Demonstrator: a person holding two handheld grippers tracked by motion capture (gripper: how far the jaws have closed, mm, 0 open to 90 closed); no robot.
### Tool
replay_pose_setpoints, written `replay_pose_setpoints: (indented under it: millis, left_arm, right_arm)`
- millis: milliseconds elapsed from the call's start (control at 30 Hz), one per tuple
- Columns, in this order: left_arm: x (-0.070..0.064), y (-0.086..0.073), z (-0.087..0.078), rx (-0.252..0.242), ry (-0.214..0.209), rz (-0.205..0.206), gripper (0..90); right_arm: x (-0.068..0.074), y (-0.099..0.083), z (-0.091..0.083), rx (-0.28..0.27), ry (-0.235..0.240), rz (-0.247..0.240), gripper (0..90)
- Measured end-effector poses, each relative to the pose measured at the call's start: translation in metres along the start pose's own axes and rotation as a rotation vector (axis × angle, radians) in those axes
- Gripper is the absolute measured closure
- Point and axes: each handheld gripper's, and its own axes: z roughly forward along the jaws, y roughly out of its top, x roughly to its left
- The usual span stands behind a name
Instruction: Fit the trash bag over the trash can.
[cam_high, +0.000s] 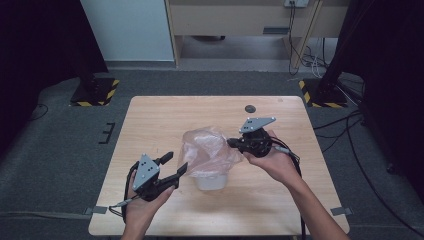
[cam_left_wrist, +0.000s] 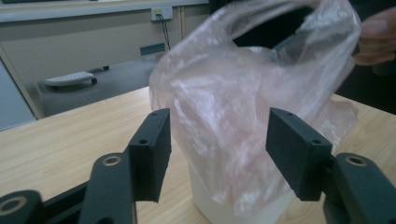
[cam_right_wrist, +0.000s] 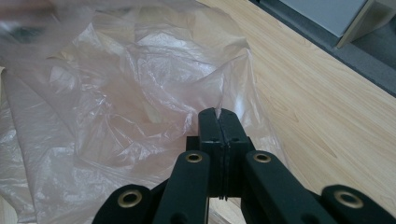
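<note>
Nearest, left gripper (cam_high: 172, 167) at 7 o'clock on tabletop (cam_high: 150, 120), fingers (cam_left_wrist: 152, 149) spread wide, holding nothing, pointing at plastic bag (cam_high: 207, 147) just beside. Bag thin, pinkish, crumpled, draped over white container (cam_high: 212, 181) near tabletop centre; container base peeks out below, probably tub, rim hidden. Farther, right gripper (cam_high: 231, 142) at 2 o'clock of bag, fingers (cam_right_wrist: 210, 126) pressed together, pinching bag edge. Small dark disc (cam_high: 250, 108) at 12 o'clock, well apart.

The plastic bag (cam_high: 207, 150) hides most of the white container (cam_high: 211, 181), its lower part alone visible.
</note>
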Motion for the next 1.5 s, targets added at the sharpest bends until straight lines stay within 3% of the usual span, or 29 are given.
replay_pose_setpoints:
  millis: [233, 300, 533, 700, 1100, 1200, 1300, 1400, 1500]
  left_arm:
    - [0.008, 0.019, 0.011, -0.011, 0.001, 0.013, 37.2]
    - [0.011, 0.025, 0.016, -0.002, -0.001, 0.027, 35.6]
    - [0.021, 0.031, 0.031, 0.019, -0.013, 0.013, 31.5]
    - [0.025, 0.043, 0.043, 0.034, -0.024, 0.041, 28.9]
    - [0.026, 0.055, 0.068, 0.067, -0.077, 0.059, 27.2]
    - [0.025, 0.055, 0.076, 0.101, -0.102, 0.074, 28.1]
    - [0.026, 0.054, 0.083, 0.140, -0.117, 0.091, 34.3]
    - [0.024, 0.053, 0.085, 0.168, -0.109, 0.078, 49.7]
    - [0.024, 0.052, 0.088, 0.176, -0.088, 0.110, 68.7]
  right_arm:
    - [0.002, 0.003, 0.002, -0.001, 0.013, -0.017, 90.0]
    - [0.003, 0.004, 0.003, 0.001, 0.019, -0.030, 90.0]
    - [0.007, 0.006, 0.004, 0.007, 0.030, -0.060, 90.0]
    - [0.008, 0.007, 0.003, 0.003, 0.038, -0.063, 90.0]
    - [0.009, 0.006, 0.003, -0.002, 0.046, -0.071, 90.0]
    - [0.009, 0.007, 0.003, -0.002, 0.049, -0.071, 90.0]
    - [0.009, 0.006, 0.003, -0.002, 0.047, -0.071, 90.0]
    - [0.008, 0.006, 0.003, -0.002, 0.046, -0.072, 90.0]
    - [0.009, 0.006, 0.003, -0.001, 0.040, -0.066, 90.0]
